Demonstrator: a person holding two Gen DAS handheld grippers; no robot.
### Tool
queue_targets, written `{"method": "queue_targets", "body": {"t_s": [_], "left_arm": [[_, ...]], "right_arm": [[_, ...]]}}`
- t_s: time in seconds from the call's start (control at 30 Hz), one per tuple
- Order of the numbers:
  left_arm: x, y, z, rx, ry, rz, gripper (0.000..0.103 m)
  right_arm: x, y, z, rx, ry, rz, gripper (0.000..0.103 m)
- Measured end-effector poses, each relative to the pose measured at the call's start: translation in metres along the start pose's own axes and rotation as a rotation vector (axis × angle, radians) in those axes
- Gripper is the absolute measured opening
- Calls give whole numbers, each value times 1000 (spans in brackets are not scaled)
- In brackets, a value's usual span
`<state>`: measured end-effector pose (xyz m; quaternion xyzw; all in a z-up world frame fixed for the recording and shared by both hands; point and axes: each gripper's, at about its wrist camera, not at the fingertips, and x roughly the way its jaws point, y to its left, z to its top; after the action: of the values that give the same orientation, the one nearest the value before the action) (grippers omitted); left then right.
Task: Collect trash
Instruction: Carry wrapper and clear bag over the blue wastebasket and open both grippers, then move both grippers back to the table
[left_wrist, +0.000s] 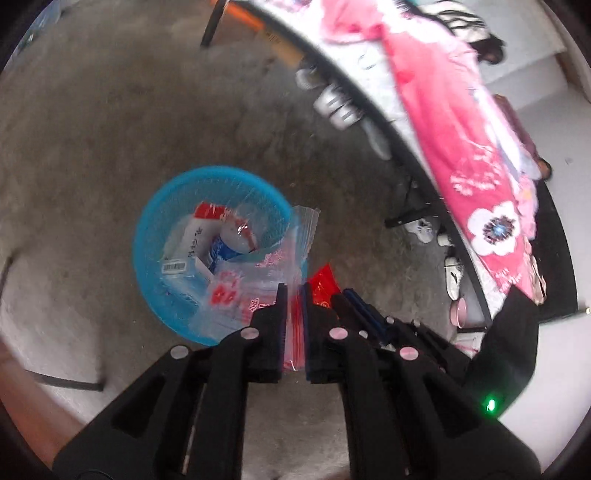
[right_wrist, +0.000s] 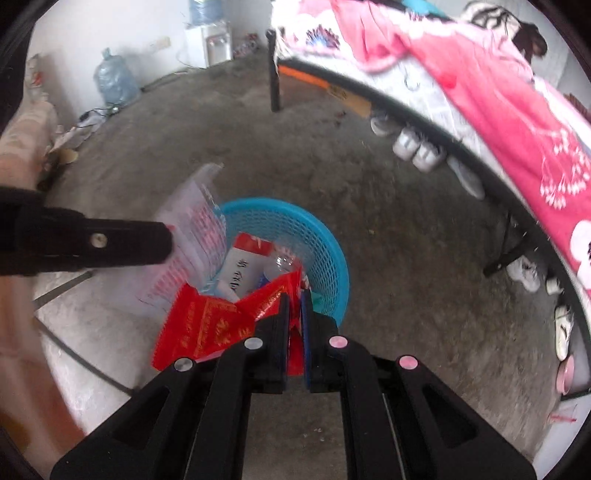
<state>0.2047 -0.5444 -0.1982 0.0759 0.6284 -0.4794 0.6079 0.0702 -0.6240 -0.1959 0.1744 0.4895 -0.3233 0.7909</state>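
A blue mesh basket (left_wrist: 147, 229) stands on the concrete floor and holds a white carton with a red top (left_wrist: 201, 225), a bottle (left_wrist: 236, 236) and a barcoded box. My left gripper (left_wrist: 293, 295) hangs above its near rim, shut on a clear plastic bag with red print (left_wrist: 258, 273). Just to its right, my right gripper (left_wrist: 342, 295) pinches a red wrapper (left_wrist: 323, 278). In the right wrist view, the right gripper (right_wrist: 294, 299) is shut on the red wrapper (right_wrist: 207, 325) over the basket (right_wrist: 332, 254). The left gripper (right_wrist: 168, 240) holds the clear bag (right_wrist: 192, 236) at the basket's left.
A bed with a pink blanket (right_wrist: 509, 110) curves along the right on a black frame, its leg (right_wrist: 275, 85) at the back. Several shoes (right_wrist: 413, 147) lie under it. A water jug (right_wrist: 114, 81) and a dispenser (right_wrist: 212, 40) stand by the far wall.
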Motion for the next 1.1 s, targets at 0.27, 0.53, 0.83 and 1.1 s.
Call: {"method": "queue_targets", "body": {"t_s": [0.27,0.53,0.83,1.1], "left_arm": [[36,6,19,-33,37,72,48],[6,4,18,-38,-23,67,54],[-83,-11,1,19,-160,57,60],[-208,-3,-44,28,-358,54,72]], "right_arm": [[50,-12,0,80,54,-31,36],[33,-15,-1,77,12,-35,45],[-26,-23,3,105,-63,17,48],[-110,-16,8,85,-158,69,59]]}}
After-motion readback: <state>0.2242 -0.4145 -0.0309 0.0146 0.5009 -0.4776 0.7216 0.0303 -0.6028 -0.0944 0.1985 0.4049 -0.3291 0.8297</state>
